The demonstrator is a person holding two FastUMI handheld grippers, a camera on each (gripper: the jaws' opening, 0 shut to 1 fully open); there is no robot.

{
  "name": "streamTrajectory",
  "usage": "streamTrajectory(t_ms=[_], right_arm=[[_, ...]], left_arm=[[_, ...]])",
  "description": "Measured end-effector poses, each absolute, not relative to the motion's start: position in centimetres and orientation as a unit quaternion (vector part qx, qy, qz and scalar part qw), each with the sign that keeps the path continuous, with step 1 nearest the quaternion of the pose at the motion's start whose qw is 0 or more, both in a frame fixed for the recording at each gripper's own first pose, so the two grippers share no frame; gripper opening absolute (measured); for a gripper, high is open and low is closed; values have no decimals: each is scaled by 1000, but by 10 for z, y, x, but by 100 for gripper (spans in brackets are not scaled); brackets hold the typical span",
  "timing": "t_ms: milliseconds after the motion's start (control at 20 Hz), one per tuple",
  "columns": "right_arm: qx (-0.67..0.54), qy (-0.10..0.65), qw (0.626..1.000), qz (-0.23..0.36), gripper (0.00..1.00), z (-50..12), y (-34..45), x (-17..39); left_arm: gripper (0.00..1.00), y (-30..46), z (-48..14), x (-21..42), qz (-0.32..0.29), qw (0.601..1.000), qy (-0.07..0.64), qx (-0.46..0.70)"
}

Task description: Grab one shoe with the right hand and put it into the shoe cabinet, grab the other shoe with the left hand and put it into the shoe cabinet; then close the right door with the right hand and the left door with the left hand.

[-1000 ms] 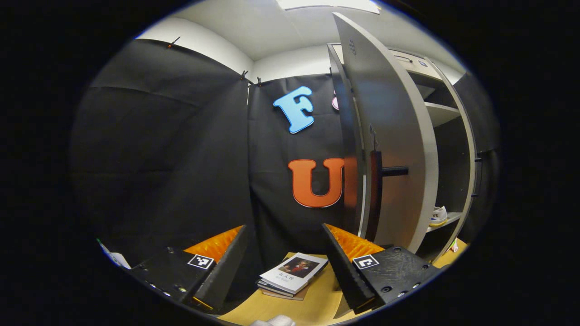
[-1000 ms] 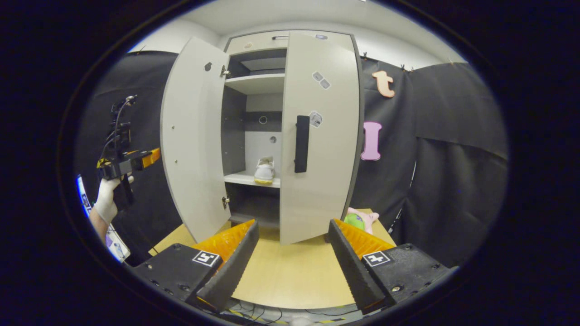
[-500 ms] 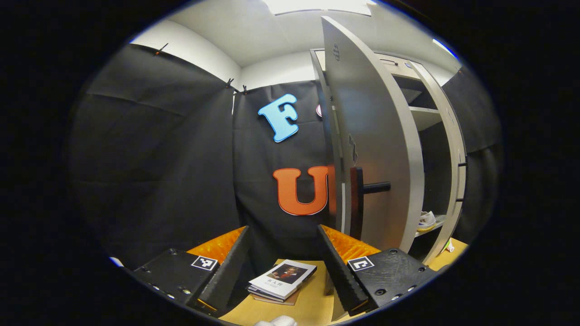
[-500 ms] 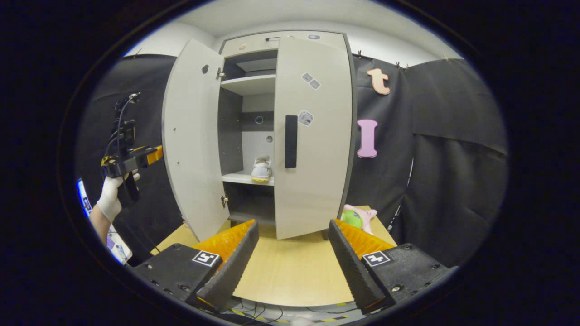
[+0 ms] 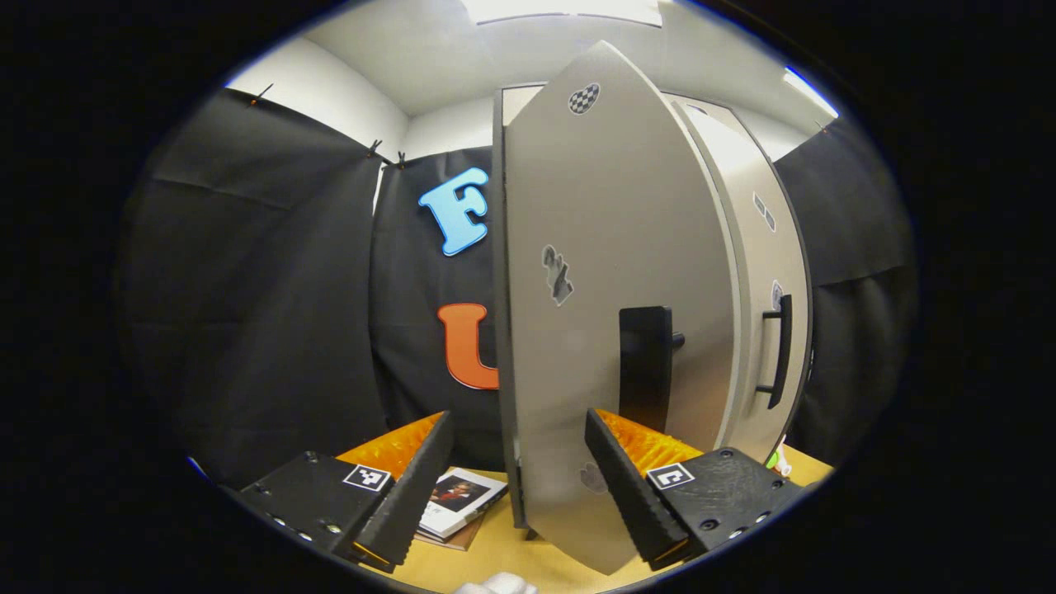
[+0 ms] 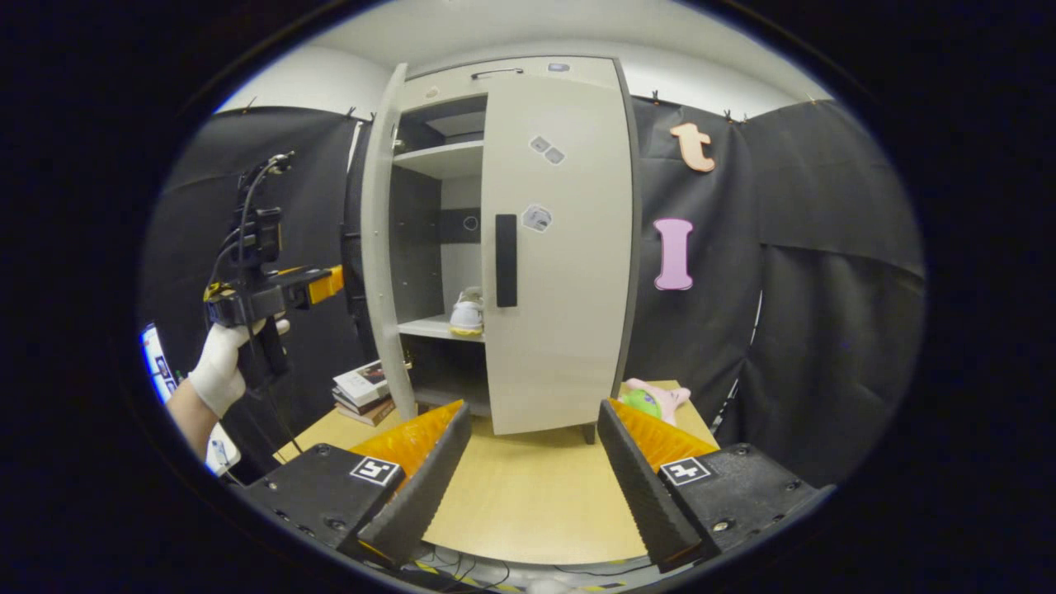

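The left door [image 6: 381, 247] of the shoe cabinet [image 6: 511, 74] stands half open, its outer face just ahead of the left gripper [image 5: 518, 462], and its black handle [image 5: 645, 367] is right above the right-hand finger [image 5: 627, 487] of this gripper. Whether a finger touches the door panel, I cannot tell. The right door [image 6: 557, 247] looks closed, straight ahead of the right gripper [image 6: 535, 462] and well apart from it. One shoe [image 6: 467, 312] sits on the shelf behind the gap.

Both grippers have their fingers spread apart and hold nothing. In the right gripper view the left gripper is seen off to the left, held by a gloved hand [image 6: 221, 375], near the edge of the door.

I judge the last step is in hand: closing the left door. The next move calls for a steady push forward on the panel until it meets the right door.

Some books [image 5: 454, 503] lie on the table [image 6: 528, 503] below.
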State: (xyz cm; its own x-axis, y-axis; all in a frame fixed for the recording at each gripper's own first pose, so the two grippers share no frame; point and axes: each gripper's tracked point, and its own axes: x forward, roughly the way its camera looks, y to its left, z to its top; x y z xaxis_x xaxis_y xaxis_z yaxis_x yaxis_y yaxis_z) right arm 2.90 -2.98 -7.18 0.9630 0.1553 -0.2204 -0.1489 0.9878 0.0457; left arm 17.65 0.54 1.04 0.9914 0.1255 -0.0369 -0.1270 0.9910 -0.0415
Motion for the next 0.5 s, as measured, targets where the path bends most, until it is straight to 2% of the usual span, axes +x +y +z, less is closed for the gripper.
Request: streamTrajectory(t_ms=[500], right_arm=[[43,72,995,57,99,-51,-59,39]], left_arm=[[96,-27,23,131,54,998,22,-25]])
